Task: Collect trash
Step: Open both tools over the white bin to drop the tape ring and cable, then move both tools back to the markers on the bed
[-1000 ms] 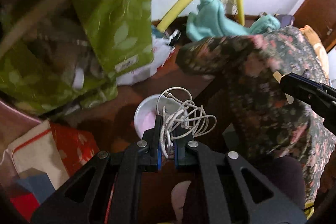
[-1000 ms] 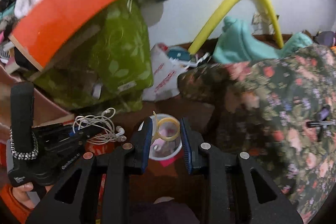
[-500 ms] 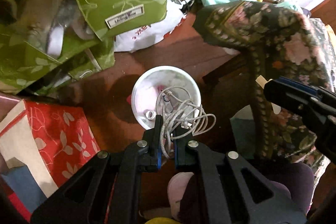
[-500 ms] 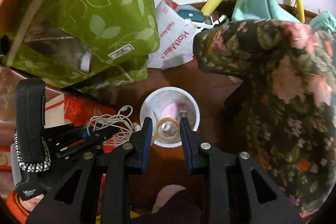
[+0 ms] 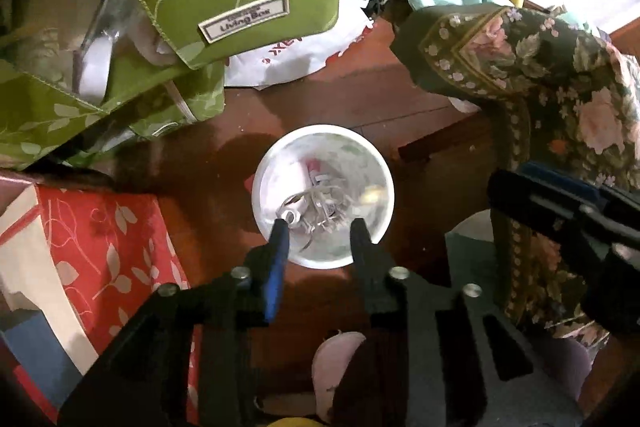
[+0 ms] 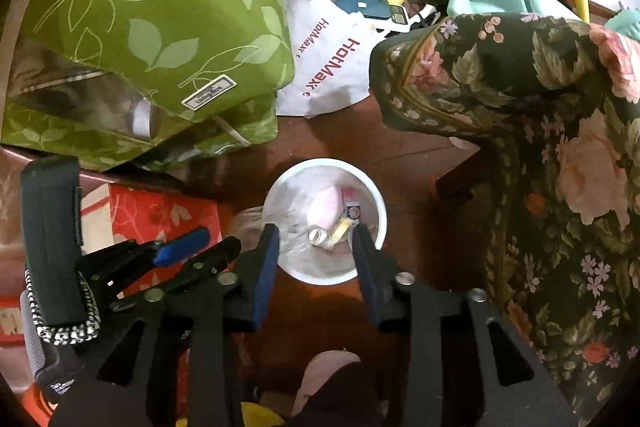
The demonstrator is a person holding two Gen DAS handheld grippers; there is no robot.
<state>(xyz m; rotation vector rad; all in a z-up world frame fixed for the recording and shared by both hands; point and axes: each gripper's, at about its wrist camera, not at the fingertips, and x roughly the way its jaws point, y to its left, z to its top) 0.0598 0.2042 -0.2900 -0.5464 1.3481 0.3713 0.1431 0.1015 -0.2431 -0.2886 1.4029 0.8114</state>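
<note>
A small white bin [image 5: 260, 187] stands on the wooden floor right below both grippers. My left gripper [image 5: 319, 231] hangs over its near rim, jaws opening, nothing pressed between the pads. The white cable bundle [image 5: 320, 213] shows as a blur inside the bin. My right gripper [image 6: 316, 233] hovers over the same bin [image 6: 378, 203], jaws opening too, and the yellowish ring [image 6: 340, 229] lies loose inside among pink and grey scraps. In the right wrist view the left gripper [image 6: 222, 238] sits just left of the bin. The right gripper's fingers [image 5: 560, 211] show at the left wrist view's right side.
Green leaf-patterned bags [image 6: 160, 7] and a white plastic shopping bag [image 6: 328, 67] crowd the far side. A floral-covered piece of furniture [image 6: 560, 147] rises on the right, a red leaf-patterned box [image 5: 104, 247] lies left. A person's foot [image 5: 336, 351] is below the grippers.
Both grippers sank toward the white bin. The left one let go of the cable bundle and the right one let go of the yellowish ring; both things dropped into the bin.
</note>
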